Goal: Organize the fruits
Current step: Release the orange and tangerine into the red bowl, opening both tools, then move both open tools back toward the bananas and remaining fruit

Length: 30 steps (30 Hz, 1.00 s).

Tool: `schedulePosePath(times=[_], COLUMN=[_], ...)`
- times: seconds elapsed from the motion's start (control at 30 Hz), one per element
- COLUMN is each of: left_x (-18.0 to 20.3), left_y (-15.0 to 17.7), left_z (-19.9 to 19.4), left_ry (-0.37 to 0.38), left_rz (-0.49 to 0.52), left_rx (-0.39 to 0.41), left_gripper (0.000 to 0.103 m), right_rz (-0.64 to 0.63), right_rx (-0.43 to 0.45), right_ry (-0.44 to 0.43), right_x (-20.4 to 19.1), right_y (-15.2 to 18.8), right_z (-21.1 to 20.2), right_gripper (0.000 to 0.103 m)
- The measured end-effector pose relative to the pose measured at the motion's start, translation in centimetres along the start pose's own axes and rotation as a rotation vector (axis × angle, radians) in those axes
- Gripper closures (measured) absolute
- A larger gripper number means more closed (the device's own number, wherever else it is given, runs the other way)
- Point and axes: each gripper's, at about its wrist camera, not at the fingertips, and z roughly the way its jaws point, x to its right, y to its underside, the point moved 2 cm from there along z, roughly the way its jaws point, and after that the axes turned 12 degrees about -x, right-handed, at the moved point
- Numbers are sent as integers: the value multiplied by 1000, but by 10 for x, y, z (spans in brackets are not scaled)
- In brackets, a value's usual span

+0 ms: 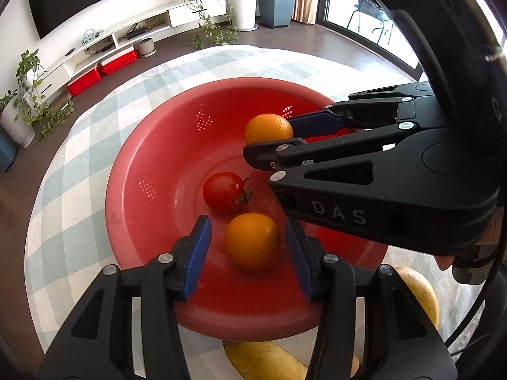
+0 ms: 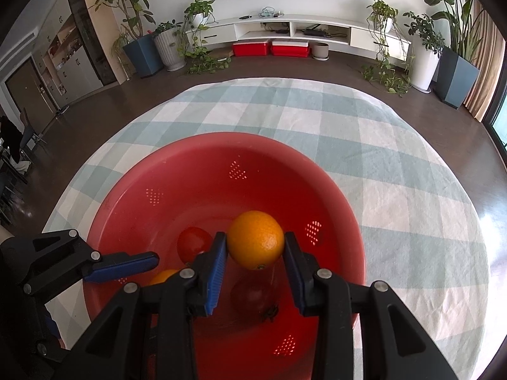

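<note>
Open bowl (image 2: 133, 190) left half; tomato (image 1: 223, 191), oranges (image 1: 252, 240) and right claw (image 1: 285, 133) crowding the rest.

The left gripper (image 1: 248, 243) stands open around an orange (image 1: 252, 240) in the red bowl (image 1: 142, 164). The right gripper (image 1: 272, 136) holds a second orange (image 1: 267, 127).

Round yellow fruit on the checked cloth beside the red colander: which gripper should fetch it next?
Left, probably. The left gripper has open jaws around a loose orange in the red colander, and the yellow fruit lies beside it. The right gripper is shut on another orange.
</note>
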Motion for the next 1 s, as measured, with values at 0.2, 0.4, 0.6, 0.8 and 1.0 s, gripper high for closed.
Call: schedulePosePath(times=[0.2, 0.4, 0.6, 0.8, 1.0], left_x=[-5, -14, -12, -14, -7], left_y=[4, 19, 51, 97, 136], left_z=[-8, -30, -60, -87, -79], left_ry=[-3, 1, 19, 30, 74], left_rz=[-18, -72, -122, -195, -269], left_rx=[13, 65, 120, 166, 112], left_gripper=[46, 37, 29, 22, 22], right_rz=[6, 18, 11, 31, 131], right_rx=[5, 61, 145, 250, 291], right_ry=[-1, 2, 7, -12, -28], right_x=[0, 1, -2, -4, 3], right_y=[3, 12, 24, 79, 163], right_z=[-3, -24, -61, -109, -123], right_gripper=[64, 54, 44, 35, 31])
